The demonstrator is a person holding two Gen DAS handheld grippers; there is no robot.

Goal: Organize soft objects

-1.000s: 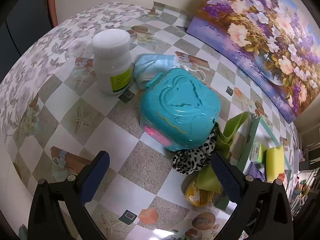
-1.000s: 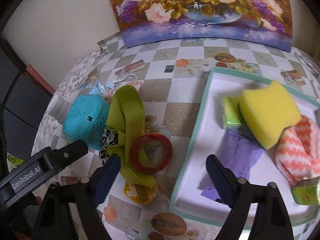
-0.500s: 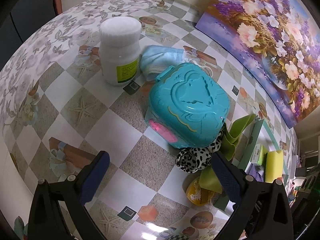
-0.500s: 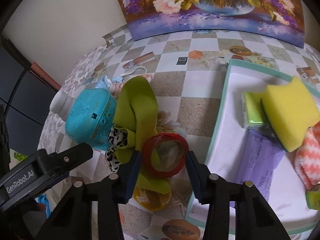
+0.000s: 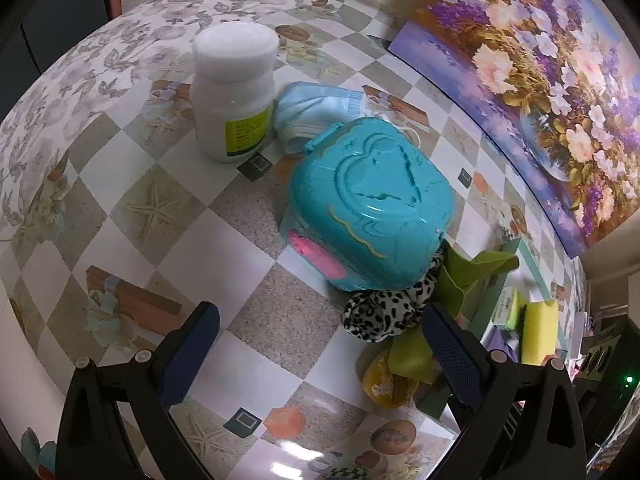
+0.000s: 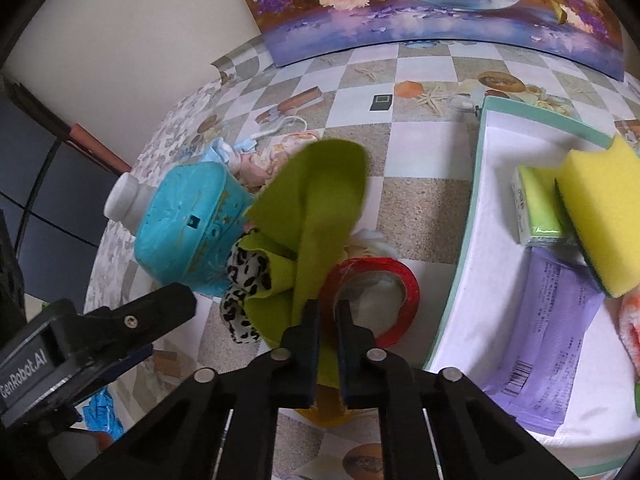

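Right gripper [image 6: 327,320], jaws just closed, pinching the green cloth [image 6: 316,204] beside the red tape roll [image 6: 376,300] on the tabletop [image 5: 256,352], left gripper [image 5: 316,344] jaws wide open, empty, hovering near the teal case [image 5: 372,204].

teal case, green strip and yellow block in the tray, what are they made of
The teal case looks like hard moulded plastic: glossy, with raised shapes pressed into its lid. The green strip seems a soft matte fabric or stretchy band; it folds and drapes limply, but which one is unclear. The yellow block looks like foam sponge, porous and dull, with a dark scouring layer underneath.
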